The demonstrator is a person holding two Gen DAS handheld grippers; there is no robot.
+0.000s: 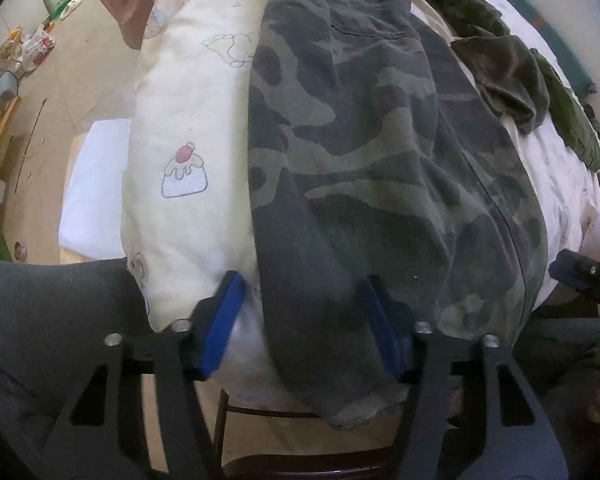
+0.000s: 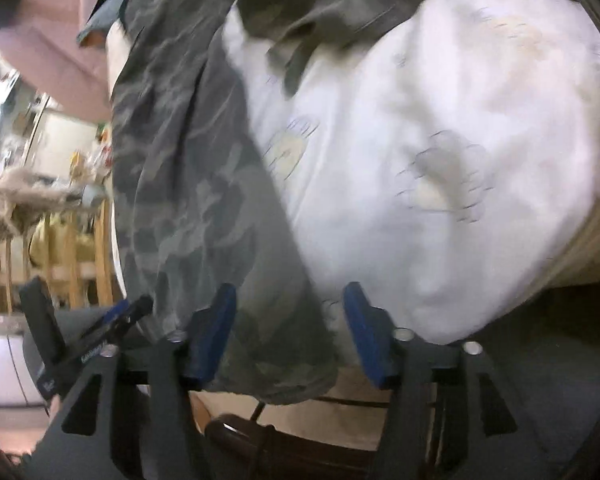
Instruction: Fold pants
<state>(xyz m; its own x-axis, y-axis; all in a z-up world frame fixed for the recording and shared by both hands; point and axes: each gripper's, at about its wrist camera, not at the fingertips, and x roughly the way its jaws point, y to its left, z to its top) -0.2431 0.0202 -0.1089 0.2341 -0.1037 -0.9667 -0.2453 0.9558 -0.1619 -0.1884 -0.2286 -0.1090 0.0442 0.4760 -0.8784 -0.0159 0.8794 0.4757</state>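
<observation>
While the camouflage pants (image 1: 372,168) lie stretched lengthwise over a cream quilt (image 1: 188,112) printed with small cartoon figures, their hem end hangs over the quilt's near edge, above a dark wooden chair frame (image 1: 260,412). The left gripper (image 1: 300,320) points steeply down with its blue fingers (image 1: 224,320) partly apart; the left edge of the pant leg sits between them, but the pads do not press on it. The right gripper (image 2: 290,332) straddles the leg's other edge near the hem, its fingers (image 2: 216,332) also partly spread and holding nothing. A dark green garment (image 1: 504,68) lies crumpled on the quilt just beside the pants. The right view is blurred.
</observation>
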